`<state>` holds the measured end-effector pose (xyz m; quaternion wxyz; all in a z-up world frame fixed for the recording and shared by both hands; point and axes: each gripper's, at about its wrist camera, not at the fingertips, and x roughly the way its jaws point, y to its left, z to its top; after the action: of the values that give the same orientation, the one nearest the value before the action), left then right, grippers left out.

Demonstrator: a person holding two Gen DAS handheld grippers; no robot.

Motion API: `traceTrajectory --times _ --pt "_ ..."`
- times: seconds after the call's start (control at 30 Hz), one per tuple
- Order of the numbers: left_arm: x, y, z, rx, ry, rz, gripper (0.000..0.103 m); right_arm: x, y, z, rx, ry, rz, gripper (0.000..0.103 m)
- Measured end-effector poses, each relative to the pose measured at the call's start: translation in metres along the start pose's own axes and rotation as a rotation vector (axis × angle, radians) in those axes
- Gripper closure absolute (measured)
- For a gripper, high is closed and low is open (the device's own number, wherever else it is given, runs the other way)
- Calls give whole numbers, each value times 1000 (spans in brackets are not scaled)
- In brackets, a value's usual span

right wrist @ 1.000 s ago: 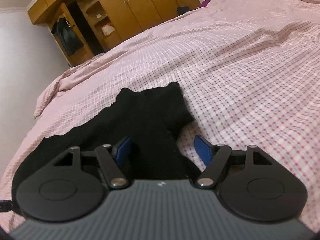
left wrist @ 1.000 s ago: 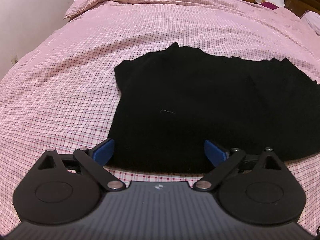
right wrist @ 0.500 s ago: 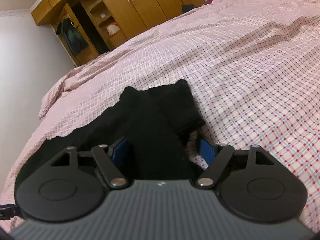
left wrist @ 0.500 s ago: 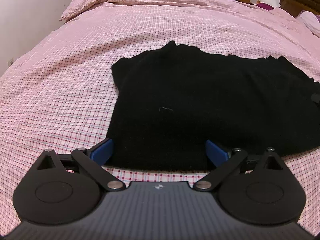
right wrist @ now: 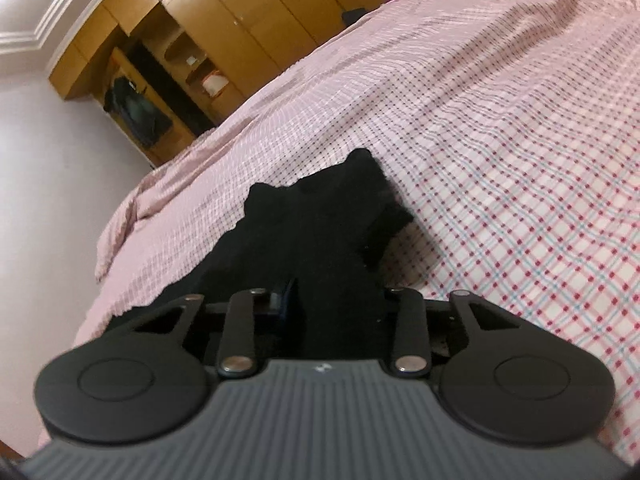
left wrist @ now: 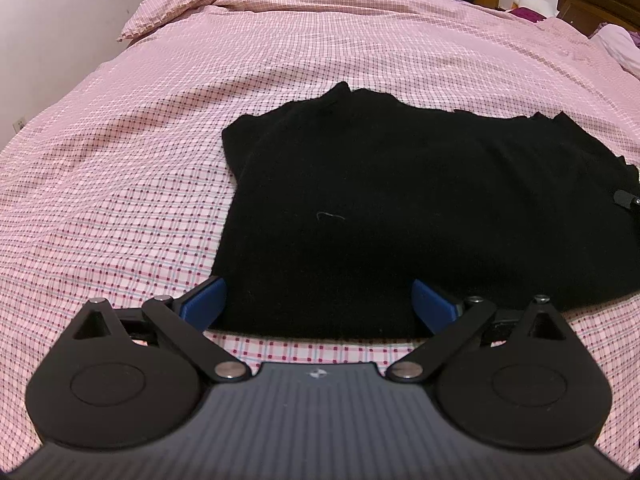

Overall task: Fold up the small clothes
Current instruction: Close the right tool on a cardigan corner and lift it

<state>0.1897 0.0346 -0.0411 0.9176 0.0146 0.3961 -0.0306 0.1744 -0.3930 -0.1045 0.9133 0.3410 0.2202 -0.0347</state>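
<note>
A black garment (left wrist: 400, 208) lies spread on the pink checked bed (left wrist: 120, 200). My left gripper (left wrist: 318, 304) is open, its blue pads on either side of the garment's near hem, low over the bed. In the right wrist view my right gripper (right wrist: 334, 300) is shut on a fold of the black garment (right wrist: 320, 232), which rises bunched between the fingers. One blue pad (right wrist: 289, 298) shows at the left of the cloth; the other is hidden by it. A tip of the right gripper (left wrist: 626, 200) shows at the garment's right edge in the left wrist view.
Wooden wardrobes (right wrist: 224, 40) stand beyond the bed's far end. A dark wooden headboard (left wrist: 600, 0) and pillows (left wrist: 616, 44) are at the far right. A white wall (left wrist: 60, 20) runs along the bed's left side.
My right gripper has closed on the black garment and tilted, lifting the cloth. My left gripper has stayed open at the near hem, the view shifting slightly.
</note>
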Motion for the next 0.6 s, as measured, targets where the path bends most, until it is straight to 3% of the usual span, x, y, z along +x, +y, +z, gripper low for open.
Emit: traceTrajectory --times 0.13,0.4,0.6 --pt "0 1 0 -9 5 -4 2 -2 -2 0 31 -1 11 81" --pt "-9 11 0 -57 6 -23 2 -17 6 4 97 -22 22 84" --pt "-16 19 2 -65 3 -7 2 -25 28 13 55 -33 50 84"
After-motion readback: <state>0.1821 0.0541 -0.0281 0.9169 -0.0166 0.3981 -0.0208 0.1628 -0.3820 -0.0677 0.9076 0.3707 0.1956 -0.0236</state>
